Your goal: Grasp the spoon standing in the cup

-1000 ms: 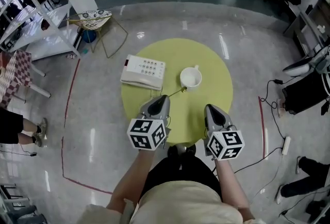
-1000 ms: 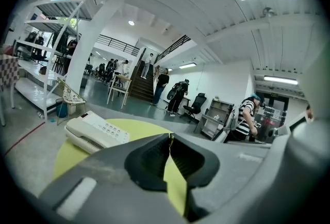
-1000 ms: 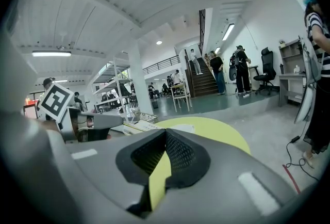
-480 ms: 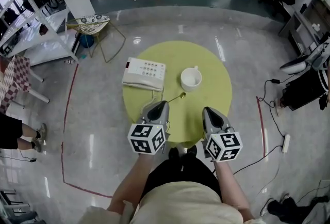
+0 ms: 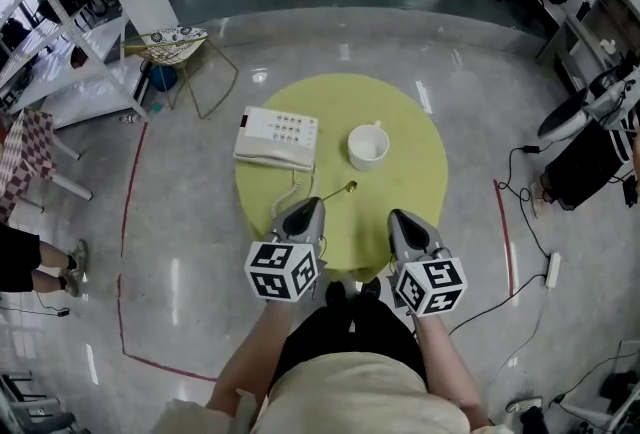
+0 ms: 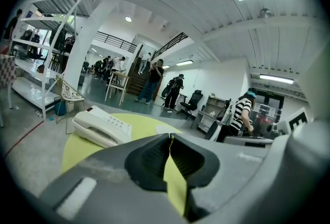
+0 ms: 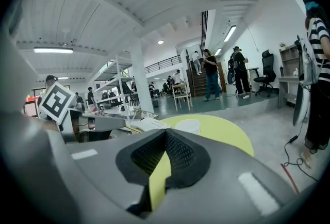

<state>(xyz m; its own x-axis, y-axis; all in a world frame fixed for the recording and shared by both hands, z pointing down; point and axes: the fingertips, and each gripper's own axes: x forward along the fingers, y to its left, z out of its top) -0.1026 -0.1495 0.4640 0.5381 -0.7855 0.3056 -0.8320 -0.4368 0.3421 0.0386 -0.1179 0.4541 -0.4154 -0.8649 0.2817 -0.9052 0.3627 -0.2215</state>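
The spoon (image 5: 340,191) is held out of the white cup (image 5: 368,146). Its handle end is clamped in the shut fingers of the left gripper (image 5: 312,204), with its bowl pointed toward the cup but apart from it, over the round yellow surface (image 5: 420,162). The right gripper (image 5: 398,215) is seen beside the left, fingers together, nothing between them. A white telephone (image 5: 277,138) is seen left of the cup.

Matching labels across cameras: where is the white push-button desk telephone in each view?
Head view: white push-button desk telephone, left part of the round yellow-green table, centre-left of frame.
Left gripper view: telephone at lower left, on the table.
Right gripper view: telephone just left of centre, partly hidden.
Shared landmark: the table.
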